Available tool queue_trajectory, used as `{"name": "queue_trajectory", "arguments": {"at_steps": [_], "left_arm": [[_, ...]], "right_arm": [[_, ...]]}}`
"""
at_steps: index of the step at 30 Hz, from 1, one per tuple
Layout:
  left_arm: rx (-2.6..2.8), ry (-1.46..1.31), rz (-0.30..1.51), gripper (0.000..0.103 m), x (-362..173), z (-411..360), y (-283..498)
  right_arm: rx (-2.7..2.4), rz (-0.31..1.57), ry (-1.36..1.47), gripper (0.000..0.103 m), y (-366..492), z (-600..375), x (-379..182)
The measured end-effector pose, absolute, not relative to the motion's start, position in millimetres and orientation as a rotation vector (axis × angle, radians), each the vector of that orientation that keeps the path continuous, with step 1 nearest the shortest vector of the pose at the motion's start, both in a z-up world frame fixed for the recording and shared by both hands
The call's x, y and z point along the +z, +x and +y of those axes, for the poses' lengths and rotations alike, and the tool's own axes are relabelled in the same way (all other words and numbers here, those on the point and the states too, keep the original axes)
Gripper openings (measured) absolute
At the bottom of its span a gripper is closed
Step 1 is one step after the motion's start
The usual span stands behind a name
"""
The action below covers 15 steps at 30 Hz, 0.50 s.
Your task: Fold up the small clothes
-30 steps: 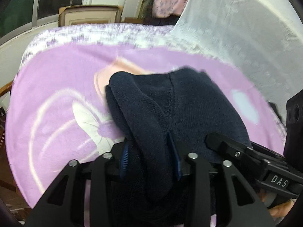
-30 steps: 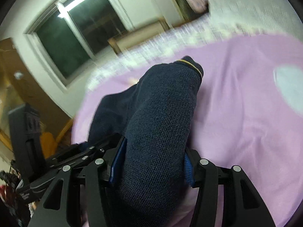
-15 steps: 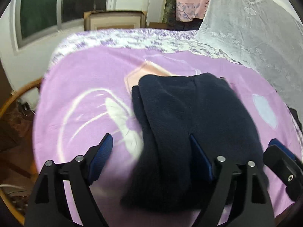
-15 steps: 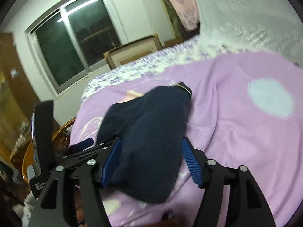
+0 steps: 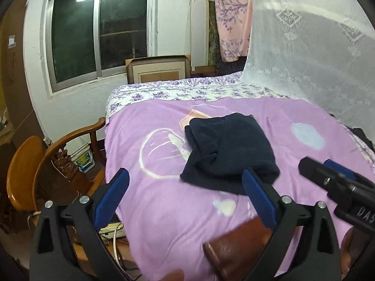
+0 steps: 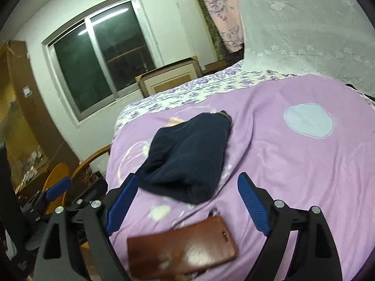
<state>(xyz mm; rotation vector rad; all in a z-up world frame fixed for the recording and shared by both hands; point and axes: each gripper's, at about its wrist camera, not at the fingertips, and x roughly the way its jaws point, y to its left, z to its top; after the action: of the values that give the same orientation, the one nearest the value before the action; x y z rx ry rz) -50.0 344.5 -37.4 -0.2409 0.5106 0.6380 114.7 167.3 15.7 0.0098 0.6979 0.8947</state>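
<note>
we see a matt navy knit garment point(image 5: 230, 149) on a soft lilac cloth blanket point(image 5: 164, 201), a glossy brown leather-look case point(image 6: 182, 250) at its near edge, and a varnished wooden chair point(image 5: 56, 149).

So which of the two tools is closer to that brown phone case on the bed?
The right tool, I'd judge: the brown phone case lies just below its open fingers. The left tool sits further left, the case under its right finger.

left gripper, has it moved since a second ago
Yes. The left gripper released the navy garment and pulled back toward the near edge of the purple blanket; it is now open.
</note>
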Motion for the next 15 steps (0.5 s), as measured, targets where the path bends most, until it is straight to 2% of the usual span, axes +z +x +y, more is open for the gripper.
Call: {"name": "queue_trajectory", "arguments": {"at_steps": [15], "left_arm": [[0.478, -0.211, 0.418, 0.095, -18, 356, -71]], "right_arm": [[0.802, 0.662, -0.053, 0.087, 70, 170, 21]]}}
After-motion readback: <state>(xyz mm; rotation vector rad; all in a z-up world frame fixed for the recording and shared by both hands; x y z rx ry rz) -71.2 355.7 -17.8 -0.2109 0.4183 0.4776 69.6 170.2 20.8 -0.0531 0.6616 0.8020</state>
